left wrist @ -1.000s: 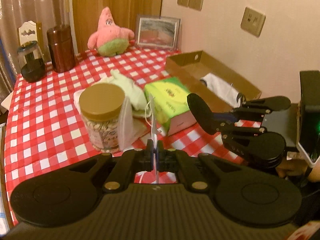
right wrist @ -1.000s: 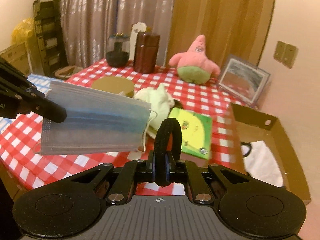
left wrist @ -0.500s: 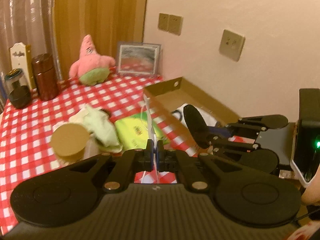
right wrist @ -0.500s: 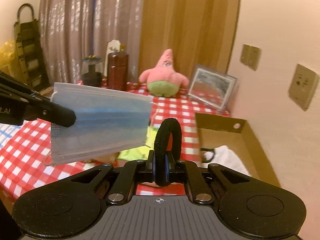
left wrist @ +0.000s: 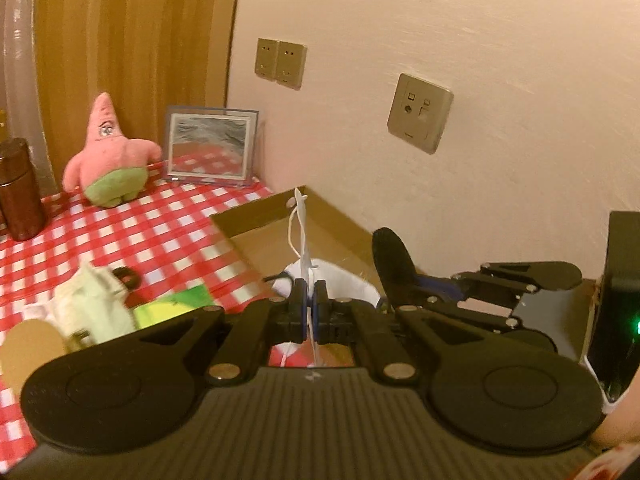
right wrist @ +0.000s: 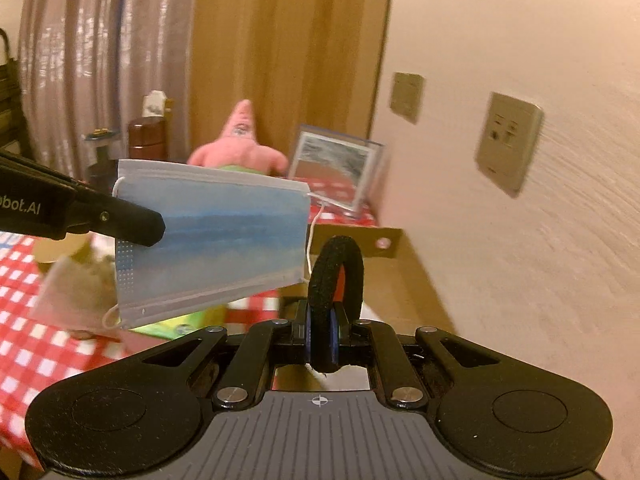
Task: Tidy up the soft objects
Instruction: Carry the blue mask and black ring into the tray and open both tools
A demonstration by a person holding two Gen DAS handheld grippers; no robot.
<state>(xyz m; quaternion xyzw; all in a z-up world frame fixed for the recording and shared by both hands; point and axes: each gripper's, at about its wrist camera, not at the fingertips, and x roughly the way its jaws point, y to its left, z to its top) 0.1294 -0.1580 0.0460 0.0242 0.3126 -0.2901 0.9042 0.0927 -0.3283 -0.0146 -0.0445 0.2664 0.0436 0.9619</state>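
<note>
Red-checked worktop (left wrist: 168, 216) against a pale wall: left claw (left wrist: 307, 300) pinches a blue face mask (right wrist: 212, 236) by its edge, held in the air. Right claw (right wrist: 322, 336) is clamped on a black hair tie (right wrist: 338, 276), beside it. Ahead sits a cardboard box (left wrist: 340, 228) holding white cloth (left wrist: 344, 280). Further out: pink starfish plush (left wrist: 110, 156), framed picture (left wrist: 210, 144), pale green cloth (left wrist: 94, 300), green packet (left wrist: 176, 306), brown canister (left wrist: 18, 190).

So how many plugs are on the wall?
3 wall plates: two side by side just right of the wooden panel, above the picture frame, and one alone farther right. Others may be out of view.
</note>
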